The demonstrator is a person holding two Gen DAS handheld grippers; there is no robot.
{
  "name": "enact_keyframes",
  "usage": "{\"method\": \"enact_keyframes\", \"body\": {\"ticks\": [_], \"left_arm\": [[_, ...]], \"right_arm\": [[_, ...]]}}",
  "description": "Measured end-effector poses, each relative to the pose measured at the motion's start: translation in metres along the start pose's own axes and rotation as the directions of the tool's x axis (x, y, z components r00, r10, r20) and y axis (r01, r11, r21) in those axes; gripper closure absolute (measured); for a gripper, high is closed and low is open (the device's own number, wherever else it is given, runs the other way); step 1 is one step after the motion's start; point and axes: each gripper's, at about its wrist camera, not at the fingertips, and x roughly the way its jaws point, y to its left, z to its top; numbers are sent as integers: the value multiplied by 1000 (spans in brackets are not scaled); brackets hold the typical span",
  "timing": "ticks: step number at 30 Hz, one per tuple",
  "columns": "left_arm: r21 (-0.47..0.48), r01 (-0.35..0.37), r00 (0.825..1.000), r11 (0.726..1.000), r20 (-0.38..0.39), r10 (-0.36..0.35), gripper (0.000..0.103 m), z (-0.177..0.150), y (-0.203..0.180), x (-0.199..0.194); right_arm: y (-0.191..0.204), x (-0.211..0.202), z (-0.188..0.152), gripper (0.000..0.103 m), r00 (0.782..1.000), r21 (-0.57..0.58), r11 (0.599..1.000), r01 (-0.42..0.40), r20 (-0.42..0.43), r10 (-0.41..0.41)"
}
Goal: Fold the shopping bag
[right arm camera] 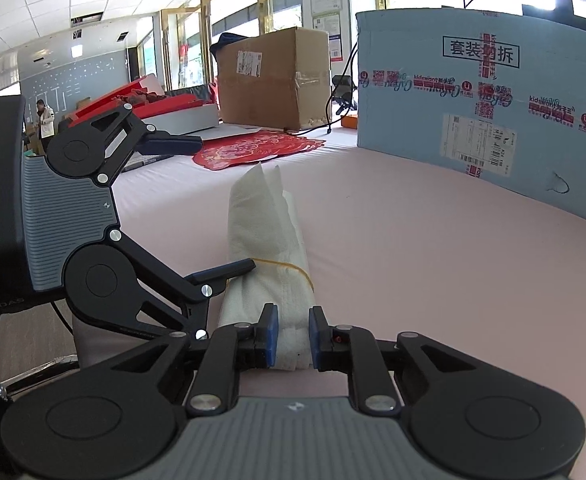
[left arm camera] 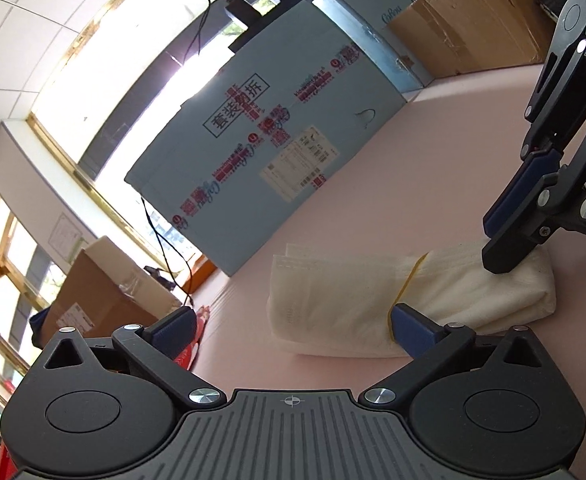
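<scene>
Folded white shopping bag (right arm camera: 269,248), bound by a yellow rubber band (right arm camera: 293,267), lying on the pink bench (right arm camera: 433,264). Right gripper (right arm camera: 293,334): fingers clamped on its near end. Left gripper (left arm camera: 293,326): fingers wide, 1 finger touching the band.

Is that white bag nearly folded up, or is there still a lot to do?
Nearly done, it seems. The white bag already lies as a narrow folded bundle on the pink table, with a yellow rubber band looped around its middle. The right gripper has its jaws pinched on one end; the left gripper stands open beside the band. Probably left: settling the band and letting go.
</scene>
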Motion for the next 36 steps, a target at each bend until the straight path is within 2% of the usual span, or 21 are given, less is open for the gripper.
{"method": "enact_keyframes", "body": {"ticks": [4,7,9,10,11,12,13,15,17,19,21,22,23,24,25,31,34,36], "left_arm": [[7,-19,1000,1000,1,19,0,-7,9,2],[-49,91,996,995,10,-91,0,-14,25,-1],[-167,238,971,957,41,-234,0,-17,46,-4],[-240,289,957,927,72,-280,0,-21,58,-4],[-332,327,945,885,107,-309,0,-26,73,-2],[-403,332,943,853,122,-310,0,-30,84,1],[-443,321,947,837,126,-296,0,-34,89,5],[-539,286,958,792,134,-254,0,-43,102,16],[-621,277,960,733,144,-241,0,-50,109,27],[-686,310,948,658,173,-265,0,-55,114,37],[-756,353,930,551,218,-297,0,-60,118,48],[-776,365,923,515,230,-308,0,-62,119,52],[-799,371,918,474,237,-319,0,-64,120,57],[-815,369,916,446,236,-326,0,-65,119,60],[-824,368,914,431,234,-332,0,-67,119,62],[-869,375,897,323,252,-363,0,-80,119,69],[-896,373,884,241,264,-386,0,-86,116,74],[-906,379,866,188,276,-417,0,-88,112,78]], "right_arm": [[-5,-2,-1,83,1000,28,1000,-8,2,8],[-14,-2,-2,70,1000,81,997,-21,-3,21],[-22,0,-2,69,999,122,992,-41,-1,42],[-25,-1,-2,65,998,141,988,-57,4,57],[-28,-1,-2,63,998,160,985,-67,8,67],[-30,-1,-2,54,997,178,981,-77,13,76],[-31,-3,-1,44,997,188,979,-74,19,71],[-29,-6,0,33,998,189,980,-67,31,62],[-17,-9,3,24,997,139,987,-76,37,72],[-6,-6,4,15,998,82,995,-61,16,60],[6,0,5,14,1000,16,1000,-17,-21,17],[13,5,5,15,998,-27,999,30,-55,-31],[14,7,5,15,997,-35,999,42,-65,-44],[15,9,6,14,996,-41,998,50,-73,-53],[15,10,6,14,995,-46,997,59,-81,-62],[-7,11,9,14,970,-34,974,226,-87,-228],[-25,14,11,14,949,31,952,304,-97,-299],[-39,15,10,14,939,108,935,338,-111,-327]]}}
